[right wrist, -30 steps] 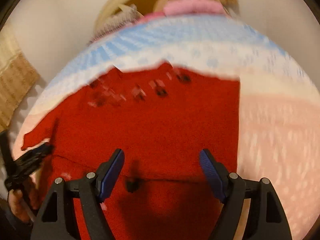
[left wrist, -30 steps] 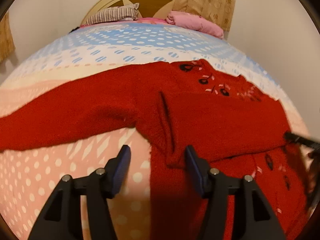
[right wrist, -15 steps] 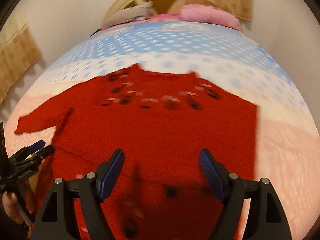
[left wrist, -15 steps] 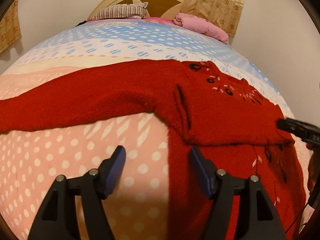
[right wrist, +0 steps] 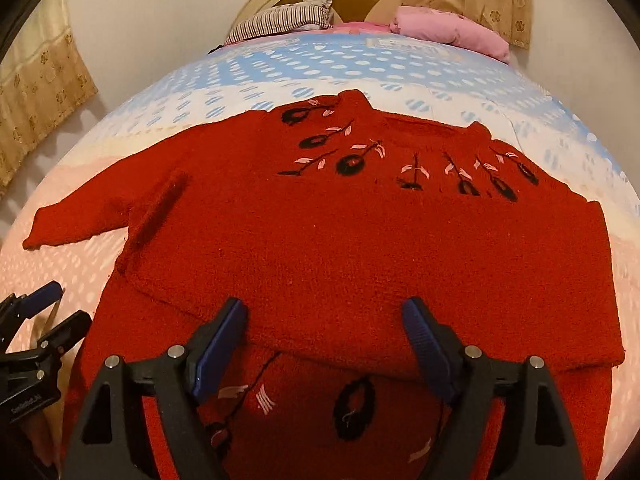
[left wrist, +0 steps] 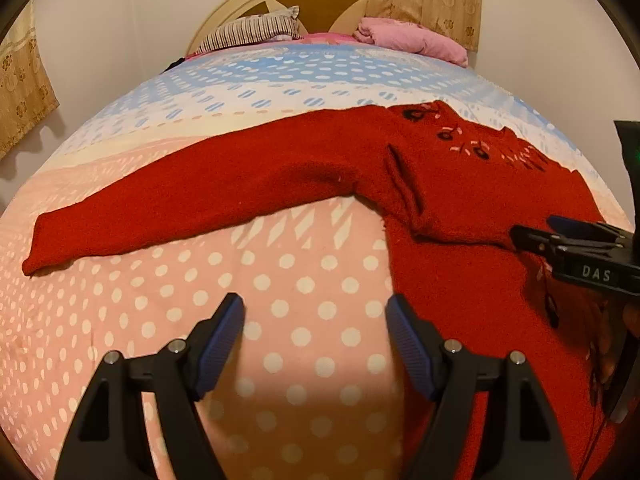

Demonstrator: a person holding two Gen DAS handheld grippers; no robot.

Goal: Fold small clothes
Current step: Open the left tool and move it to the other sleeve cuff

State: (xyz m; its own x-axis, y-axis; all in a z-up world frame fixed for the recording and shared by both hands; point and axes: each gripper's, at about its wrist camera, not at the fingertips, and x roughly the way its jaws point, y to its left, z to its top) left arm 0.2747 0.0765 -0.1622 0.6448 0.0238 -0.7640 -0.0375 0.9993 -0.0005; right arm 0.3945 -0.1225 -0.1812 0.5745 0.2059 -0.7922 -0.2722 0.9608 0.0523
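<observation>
1. polka-dotted bedspread (left wrist: 280,320) in pink, cream and blue bands covers the bed, smooth and flat.
2. fuzzy red knit sweater (right wrist: 360,240) lies on it (one sleeve folded across the chest, the other stretched out).
3. left gripper (left wrist: 316,336) gapes wide over bare bedspread, just beside the sweater's edge.
4. right gripper (right wrist: 324,340) gapes wide above the folded sleeve's edge, gripping nothing.
</observation>
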